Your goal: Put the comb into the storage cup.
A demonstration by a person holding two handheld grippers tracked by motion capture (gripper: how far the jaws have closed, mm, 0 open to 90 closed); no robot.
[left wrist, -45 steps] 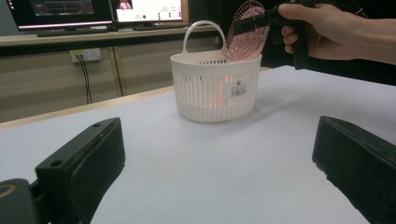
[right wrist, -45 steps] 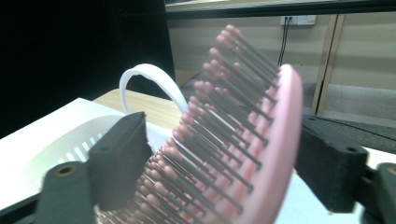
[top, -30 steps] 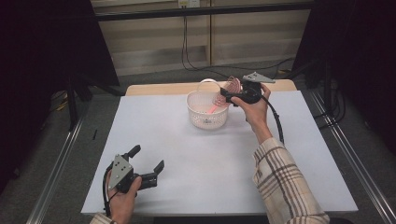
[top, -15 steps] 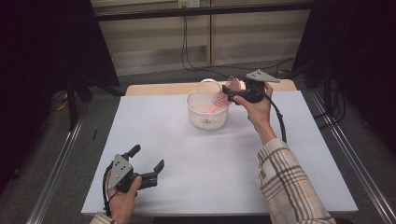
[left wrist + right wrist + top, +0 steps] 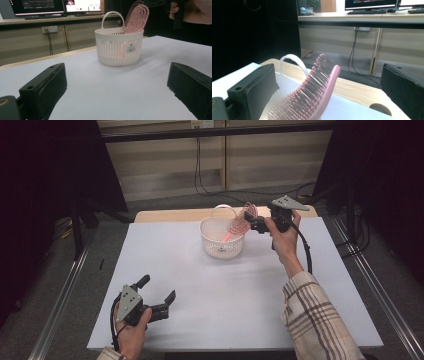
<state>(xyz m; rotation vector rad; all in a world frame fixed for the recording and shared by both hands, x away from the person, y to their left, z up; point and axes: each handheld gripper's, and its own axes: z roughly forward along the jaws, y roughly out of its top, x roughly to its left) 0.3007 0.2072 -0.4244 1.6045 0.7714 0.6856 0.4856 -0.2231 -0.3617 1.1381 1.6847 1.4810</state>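
1. The pink hairbrush [image 5: 239,226] stands slanted in the white slotted basket [image 5: 222,246] at the far middle of the worktop [image 5: 240,285], handle down inside, bristled head [image 5: 137,17] leaning up over the rim on the side toward the right tongs [image 5: 251,222]

2. The right tongs hang just beside that head, jaws spread, nothing between them; in the right gripper view the brush rises in the gap between the two black jaws but I cannot see either one touching it, so I judge the brush released

3. The left tongs [image 5: 159,292] rest low at the near left corner of the worktop, well apart from the basket, jaws wide and empty; the left gripper view looks across bare worktop to the basket

4. Handling, as a judgement: the brush looks like light moulded plastic with an open, vented back, stiff in the frame but springy in the bristles. Pinching on the bristles would be soft and liable to slip; the edge of the head or the handle gives a firmer hold, and the handle is down inside the basket

5. The basket looks light too, thin-walled with a loop handle [image 5: 112,19] at its far side. A sideways tug on the brush could tip it or drag it across the smooth worktop, so any lift should go upward along the brush's own lean
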